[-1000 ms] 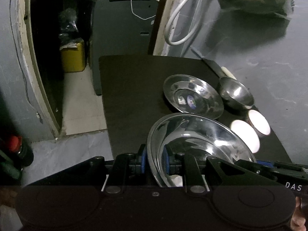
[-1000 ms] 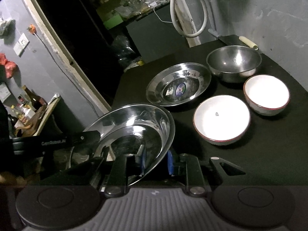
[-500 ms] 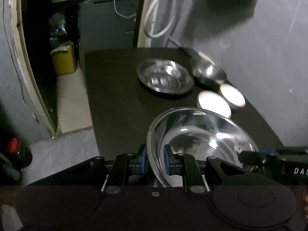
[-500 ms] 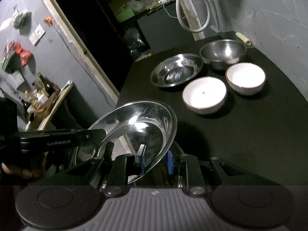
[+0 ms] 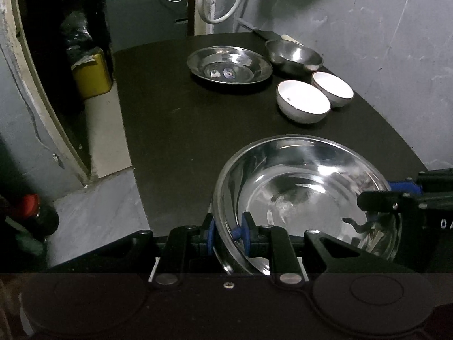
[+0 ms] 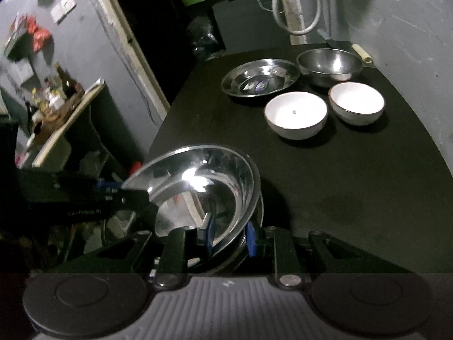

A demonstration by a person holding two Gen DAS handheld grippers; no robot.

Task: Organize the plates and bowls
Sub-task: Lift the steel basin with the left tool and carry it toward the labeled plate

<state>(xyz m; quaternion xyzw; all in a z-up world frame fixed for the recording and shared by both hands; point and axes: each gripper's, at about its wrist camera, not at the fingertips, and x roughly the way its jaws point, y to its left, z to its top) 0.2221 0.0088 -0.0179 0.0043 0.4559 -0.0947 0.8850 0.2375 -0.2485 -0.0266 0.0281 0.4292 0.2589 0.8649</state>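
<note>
Both grippers hold one large steel plate (image 5: 305, 195) by opposite rims near the table's near edge. My left gripper (image 5: 228, 235) is shut on its left rim. My right gripper (image 6: 230, 238) is shut on its right rim; the plate (image 6: 203, 187) tilts in that view. The right gripper (image 5: 396, 195) shows at the plate's far side in the left wrist view, the left gripper (image 6: 119, 189) in the right wrist view. Further back on the black table (image 5: 181, 130) lie a second steel plate (image 5: 229, 65), a steel bowl (image 5: 294, 55) and two white bowls (image 5: 303, 102) (image 5: 332, 87).
A grey wall (image 5: 382, 42) runs along the table's right side. A white hose (image 5: 215, 0) hangs behind the table. Left of the table are the floor, a yellow container (image 5: 92, 75) and a red-capped bottle (image 5: 31, 212). A cluttered shelf (image 6: 56, 107) stands at the left.
Both grippers have drawn back toward the table's near edge with the large steel plate held between them; the other dishes now look farther away. The plate sits lower.
</note>
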